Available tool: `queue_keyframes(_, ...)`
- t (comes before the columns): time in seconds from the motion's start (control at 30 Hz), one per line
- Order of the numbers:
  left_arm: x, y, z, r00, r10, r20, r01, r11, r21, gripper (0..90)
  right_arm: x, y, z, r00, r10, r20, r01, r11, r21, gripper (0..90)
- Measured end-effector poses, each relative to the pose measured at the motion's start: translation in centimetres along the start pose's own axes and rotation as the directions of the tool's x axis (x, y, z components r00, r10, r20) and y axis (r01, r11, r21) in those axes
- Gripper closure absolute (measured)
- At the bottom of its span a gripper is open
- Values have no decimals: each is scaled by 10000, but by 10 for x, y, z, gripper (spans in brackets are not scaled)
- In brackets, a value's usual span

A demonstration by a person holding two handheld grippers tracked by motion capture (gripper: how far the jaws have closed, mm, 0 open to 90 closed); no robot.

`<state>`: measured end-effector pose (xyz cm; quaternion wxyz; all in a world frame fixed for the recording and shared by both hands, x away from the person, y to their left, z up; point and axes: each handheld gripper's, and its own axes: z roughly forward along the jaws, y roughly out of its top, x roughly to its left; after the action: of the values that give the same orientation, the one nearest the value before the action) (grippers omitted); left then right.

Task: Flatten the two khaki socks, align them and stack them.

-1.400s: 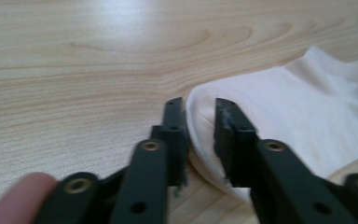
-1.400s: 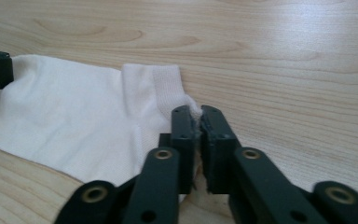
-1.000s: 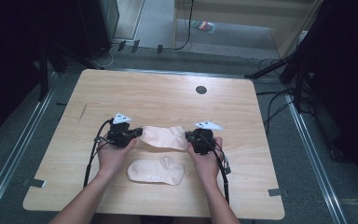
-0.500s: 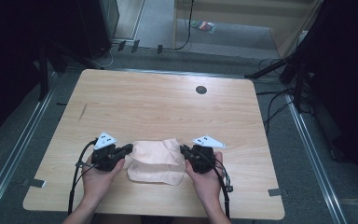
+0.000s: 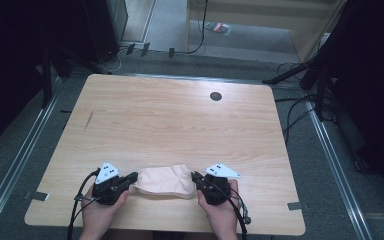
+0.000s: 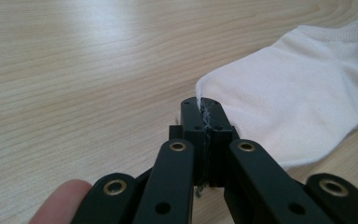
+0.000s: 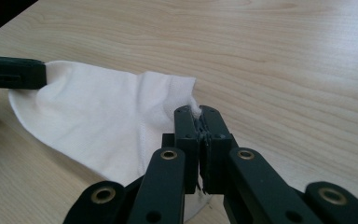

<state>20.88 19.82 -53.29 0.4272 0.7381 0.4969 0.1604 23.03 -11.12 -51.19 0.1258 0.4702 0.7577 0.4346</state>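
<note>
Both tongs (image 6: 204, 109) (image 7: 199, 116) clamped on sock (image 5: 164, 180) edges.

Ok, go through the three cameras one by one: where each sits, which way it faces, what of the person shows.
High view: fixed above the person's side, facing forward and down on the light wooden table; both hands show, each with a hand-held gripper, left and right.
Left gripper view: rides the left hand-held gripper, looking along its closed jaws at the white fabric sock; a fingertip shows.
Right gripper view: rides the right hand-held gripper, facing the sock and the left gripper opposite.
Shared: all three show the sock pinched at both ends.
</note>
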Motion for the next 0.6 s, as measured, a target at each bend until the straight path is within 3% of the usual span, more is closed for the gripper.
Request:
queue_keyframes(0.13, -3, -4, 3, 9999, 145, -60, -145, 9998, 112, 900, 1, -6, 2, 10000, 44, -75, -44, 10000, 75, 881)
queue_keyframes(0.6, -9, -12, 12, 9977, 624, -266, -614, 9975, 356, 900, -5, -20, 13, 9992, -105, 379, 85, 9986, 523, 881)
